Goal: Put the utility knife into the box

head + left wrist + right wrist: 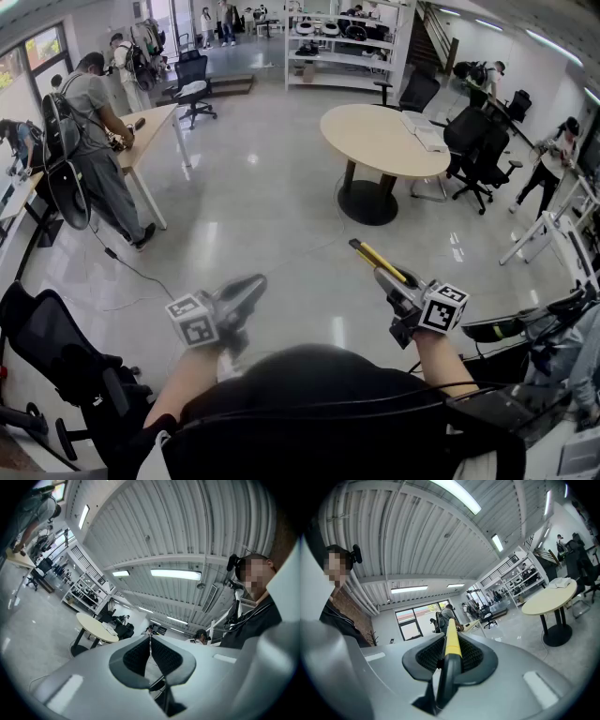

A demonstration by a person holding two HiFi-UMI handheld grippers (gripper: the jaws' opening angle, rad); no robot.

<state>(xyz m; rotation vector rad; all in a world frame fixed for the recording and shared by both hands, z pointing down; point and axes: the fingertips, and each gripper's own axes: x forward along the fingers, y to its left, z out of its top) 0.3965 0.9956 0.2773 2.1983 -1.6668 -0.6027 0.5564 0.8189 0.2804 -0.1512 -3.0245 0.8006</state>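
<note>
The utility knife, yellow and grey, is clamped in my right gripper and sticks out forward and up to the left. In the right gripper view the knife runs straight between the two dark pads, and the right gripper is shut on it. My left gripper is held up at the same height with its jaws together and nothing in them. The left gripper view shows its pads meeting along a thin line. Both grippers hang in the air over the floor. No box is in any view.
A round beige table with papers on it stands ahead on the right, with black office chairs beside it. A person works at a long desk on the left. A black chair is close at my lower left.
</note>
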